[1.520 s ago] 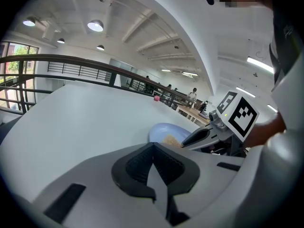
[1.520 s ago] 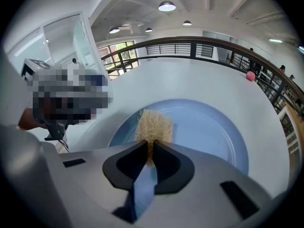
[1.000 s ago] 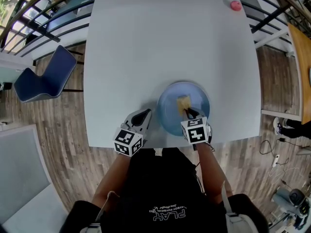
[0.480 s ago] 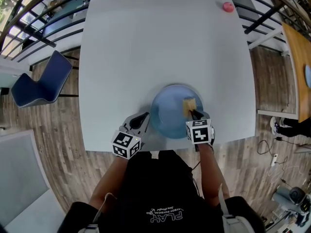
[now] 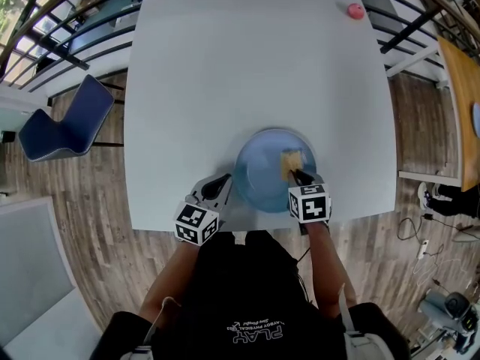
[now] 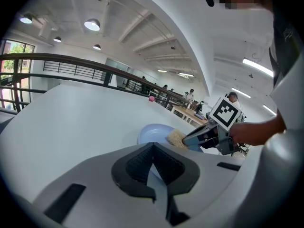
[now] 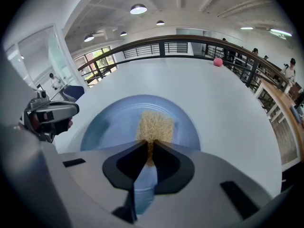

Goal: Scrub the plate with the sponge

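A light blue plate (image 5: 259, 175) rests near the white table's front edge. In the head view my left gripper (image 5: 224, 181) meets the plate's left rim, and the left gripper view shows its jaws (image 6: 153, 147) shut with the plate (image 6: 154, 131) running in between them. My right gripper (image 5: 297, 175) is shut on a tan sponge (image 5: 291, 160) that lies on the plate, right of its middle. The right gripper view shows the sponge (image 7: 155, 125) sticking out past the right gripper (image 7: 149, 144) onto the plate (image 7: 109, 122).
The white table (image 5: 255, 73) stretches away beyond the plate, with a small pink ball (image 5: 355, 10) at its far right corner. A blue chair (image 5: 66, 124) stands left of the table, and a railing runs behind it. A wooden table edge (image 5: 466, 88) is at the right.
The sponge in my right gripper has slid from the plate's middle toward its right side. The left gripper has stayed at the plate's left rim.
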### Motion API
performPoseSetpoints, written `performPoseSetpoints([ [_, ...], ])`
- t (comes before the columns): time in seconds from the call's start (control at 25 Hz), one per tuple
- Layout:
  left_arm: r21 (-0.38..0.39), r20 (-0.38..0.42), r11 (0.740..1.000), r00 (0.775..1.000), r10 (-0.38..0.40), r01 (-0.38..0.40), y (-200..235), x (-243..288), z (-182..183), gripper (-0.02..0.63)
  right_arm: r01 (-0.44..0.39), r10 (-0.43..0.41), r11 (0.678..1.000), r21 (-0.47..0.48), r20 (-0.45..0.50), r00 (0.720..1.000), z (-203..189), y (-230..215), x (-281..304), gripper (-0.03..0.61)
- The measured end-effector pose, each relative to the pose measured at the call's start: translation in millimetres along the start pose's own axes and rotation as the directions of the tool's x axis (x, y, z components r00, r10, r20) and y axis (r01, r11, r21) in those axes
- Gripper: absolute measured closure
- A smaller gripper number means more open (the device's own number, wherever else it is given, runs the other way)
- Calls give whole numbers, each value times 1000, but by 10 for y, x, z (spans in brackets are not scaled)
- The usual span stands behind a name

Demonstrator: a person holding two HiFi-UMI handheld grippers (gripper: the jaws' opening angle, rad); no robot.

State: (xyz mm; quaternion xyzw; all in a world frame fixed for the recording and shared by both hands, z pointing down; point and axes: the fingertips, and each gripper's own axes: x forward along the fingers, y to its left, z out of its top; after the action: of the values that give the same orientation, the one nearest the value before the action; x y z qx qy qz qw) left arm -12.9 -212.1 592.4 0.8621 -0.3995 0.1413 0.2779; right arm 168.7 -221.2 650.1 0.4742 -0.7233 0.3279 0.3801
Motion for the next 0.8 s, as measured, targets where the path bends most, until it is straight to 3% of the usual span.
performPoseSetpoints([
  [0.4, -35, -4, 998, 999, 51, -51, 198, -178, -187, 601, -158, 154, 980, -123, -44, 987, -60, 906, 40, 534],
  [0.8, -28, -24, 999, 999, 42, -43, 224, -296, -276, 601, -200, 186, 965, -168, -99, 978, -249, 1250, 82, 534],
])
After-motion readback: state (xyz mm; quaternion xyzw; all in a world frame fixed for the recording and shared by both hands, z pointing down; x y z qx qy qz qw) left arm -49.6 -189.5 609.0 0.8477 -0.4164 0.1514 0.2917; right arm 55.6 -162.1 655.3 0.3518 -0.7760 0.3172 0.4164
